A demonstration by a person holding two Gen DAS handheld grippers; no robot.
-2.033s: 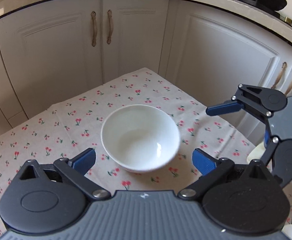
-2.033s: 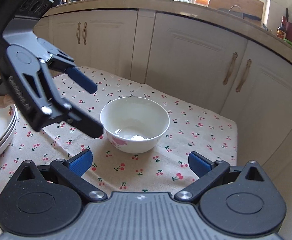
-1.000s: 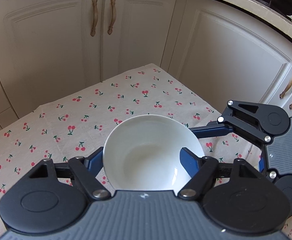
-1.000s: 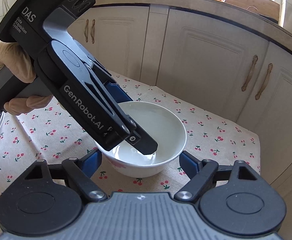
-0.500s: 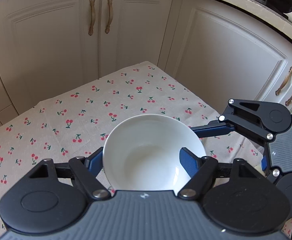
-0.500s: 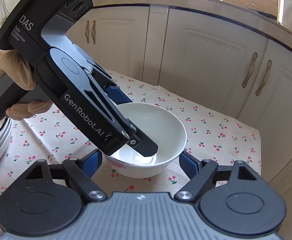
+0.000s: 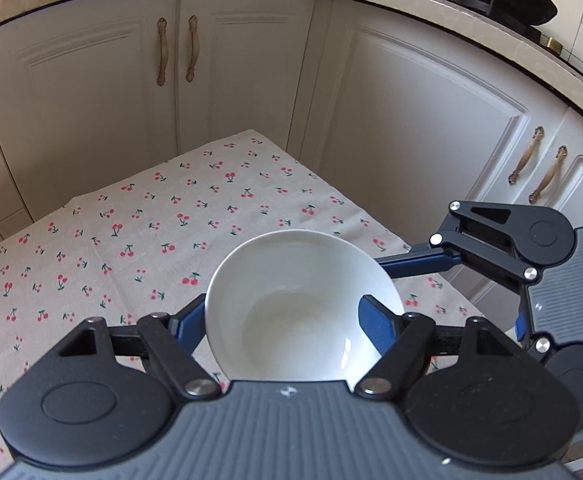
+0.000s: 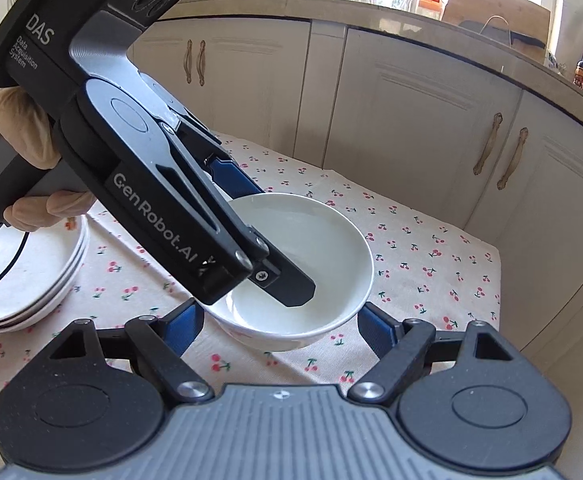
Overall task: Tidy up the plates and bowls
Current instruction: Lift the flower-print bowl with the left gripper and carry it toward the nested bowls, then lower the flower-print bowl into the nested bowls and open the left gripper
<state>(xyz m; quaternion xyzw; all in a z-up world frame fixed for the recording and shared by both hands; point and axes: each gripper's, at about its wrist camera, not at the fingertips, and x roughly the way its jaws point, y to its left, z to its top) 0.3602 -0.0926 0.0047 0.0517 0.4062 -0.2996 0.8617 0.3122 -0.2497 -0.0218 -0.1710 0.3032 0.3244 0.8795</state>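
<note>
White bowl [image 7: 303, 304] clamped in left hand-held gripper [image 7: 287, 322]; right hand-held gripper [image 8: 279, 320] apart beneath

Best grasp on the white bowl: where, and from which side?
Pinch the rim wall of the white bowl, one finger inside and one outside, coming down from above on the plate stack side, as the left hand-held gripper does. The wall is thin and flared, and the mouth opens upward.
</note>
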